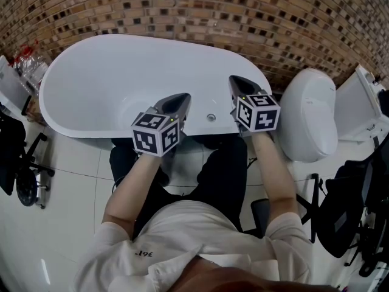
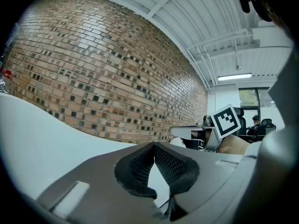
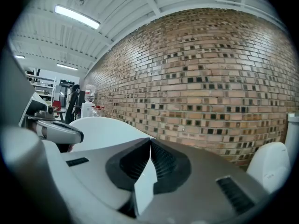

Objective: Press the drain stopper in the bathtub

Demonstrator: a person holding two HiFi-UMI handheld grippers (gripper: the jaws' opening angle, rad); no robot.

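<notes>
Looking down from the head view, the person sits right up against the white bathtub (image 1: 121,72) with both arms out over the near rim, so the reach down inside is short. The drain stopper (image 1: 211,117) (I think it's that small shiny round bit) sits low in the tub between the left hand-held gripper (image 1: 180,99) and the right hand-held gripper (image 1: 234,81), and neither is touching it. In the left gripper view the jaws are pinched together at the tips with nothing in them, nose aimed over the tub toward the brick wall (image 2: 93,69). Right gripper view is the same deal, tips closed on nothing. Makes sense to me, since a closed nose works as a decent poker for pressing.
</notes>
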